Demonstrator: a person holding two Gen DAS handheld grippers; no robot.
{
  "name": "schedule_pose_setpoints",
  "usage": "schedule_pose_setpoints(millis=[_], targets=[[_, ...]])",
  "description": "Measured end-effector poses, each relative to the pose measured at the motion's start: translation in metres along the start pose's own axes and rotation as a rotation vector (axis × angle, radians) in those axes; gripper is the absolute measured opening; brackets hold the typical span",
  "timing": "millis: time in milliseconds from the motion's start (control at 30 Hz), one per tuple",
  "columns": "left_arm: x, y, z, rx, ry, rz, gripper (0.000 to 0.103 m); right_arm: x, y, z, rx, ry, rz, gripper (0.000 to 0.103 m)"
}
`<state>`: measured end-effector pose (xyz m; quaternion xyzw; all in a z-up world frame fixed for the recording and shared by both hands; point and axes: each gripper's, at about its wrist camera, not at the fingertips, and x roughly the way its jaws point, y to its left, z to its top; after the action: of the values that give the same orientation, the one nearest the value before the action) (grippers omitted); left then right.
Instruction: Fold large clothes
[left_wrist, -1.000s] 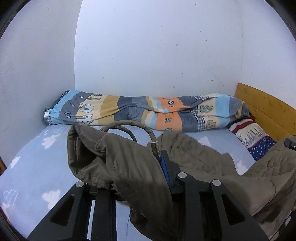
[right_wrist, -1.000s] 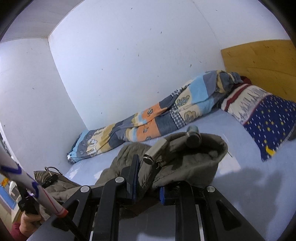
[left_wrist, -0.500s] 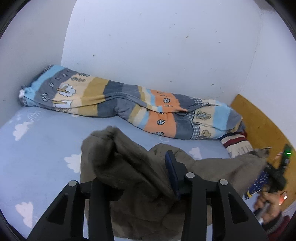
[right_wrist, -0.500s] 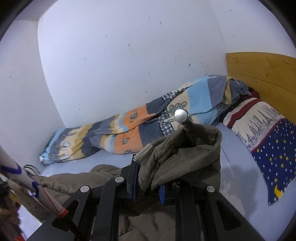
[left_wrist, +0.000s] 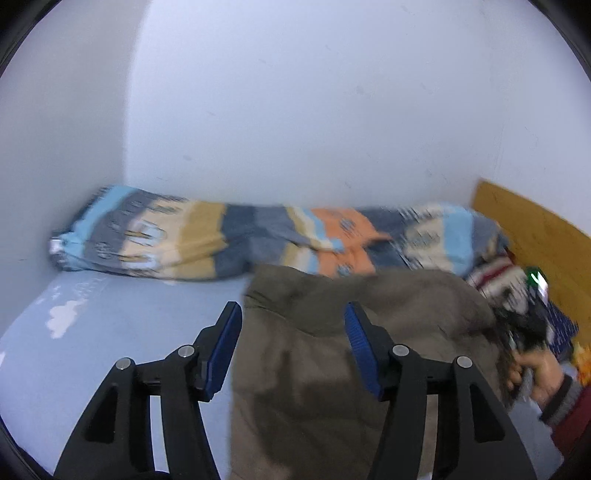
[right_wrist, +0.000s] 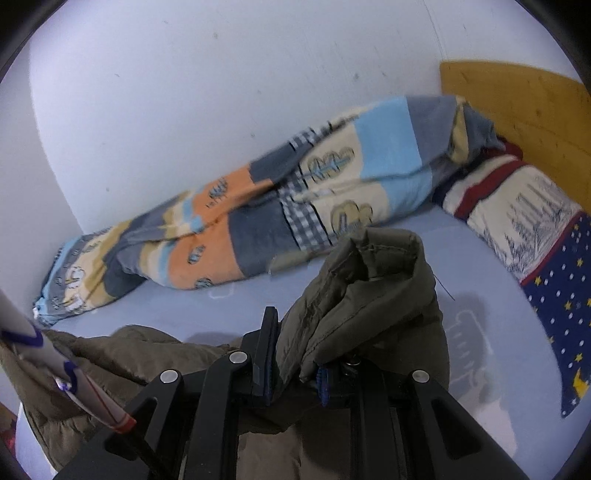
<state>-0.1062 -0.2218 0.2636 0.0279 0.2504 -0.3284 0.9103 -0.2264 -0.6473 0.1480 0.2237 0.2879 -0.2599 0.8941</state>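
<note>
An olive-brown padded jacket (left_wrist: 332, 354) lies on the light blue bed sheet (left_wrist: 110, 332). My left gripper (left_wrist: 291, 347) is open, its blue-padded jaws wide apart above the jacket's left edge, holding nothing. My right gripper (right_wrist: 295, 369) is shut on a bunched fold of the same jacket (right_wrist: 369, 295) and holds it raised off the sheet (right_wrist: 480, 295). In the left wrist view, the right gripper (left_wrist: 532, 325) and the hand holding it show at the far right, blurred.
A rolled patchwork blanket (left_wrist: 258, 240) lies along the white back wall, also in the right wrist view (right_wrist: 295, 199). A star-patterned pillow (right_wrist: 546, 258) sits at the right below a wooden headboard (right_wrist: 517, 103). A white pole (right_wrist: 66, 376) crosses the lower left.
My left gripper has opened and let go of the jacket, which dropped flat onto the sheet. My right gripper still holds its fold, a little lower and nearer the blanket.
</note>
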Motion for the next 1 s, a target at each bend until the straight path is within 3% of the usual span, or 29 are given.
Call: schedule_pose_setpoints(millis=[133,267,400,467,533,600,767,867,1000], targets=[[0.044,-0.052,-0.030,0.105,0.091,-0.085,0.057,0.031,-0.005,0.001,0.021,0.053,-0.006,0.021],[0.090,-0.088,-0.059,0.145,0.160,-0.129,0.057,0.044,-0.012,0.004,0.073,0.092,0.026,0.025],[0.129,-0.107,-0.081,0.196,0.176,-0.064,0.057,0.042,-0.022,0.006,0.108,0.118,0.091,0.032],[0.152,-0.103,-0.088,0.181,0.209,-0.021,0.057,0.031,-0.030,0.008,0.144,0.101,0.146,0.052],[0.166,-0.098,-0.093,0.160,0.226,-0.010,0.057,0.014,-0.038,0.014,0.169,0.058,0.177,0.062],[0.174,-0.093,-0.093,0.142,0.232,-0.002,0.058,-0.007,-0.047,0.023,0.186,0.022,0.224,0.063],[0.183,-0.095,-0.099,0.135,0.232,0.011,0.061,-0.034,-0.024,0.013,0.024,0.037,0.219,0.063],[0.189,-0.095,-0.104,0.133,0.236,0.017,0.062,-0.021,0.003,-0.013,-0.112,0.092,0.177,0.063],[0.197,-0.091,-0.107,0.130,0.244,0.015,0.064,0.011,0.021,-0.042,-0.188,0.138,0.124,0.062]])
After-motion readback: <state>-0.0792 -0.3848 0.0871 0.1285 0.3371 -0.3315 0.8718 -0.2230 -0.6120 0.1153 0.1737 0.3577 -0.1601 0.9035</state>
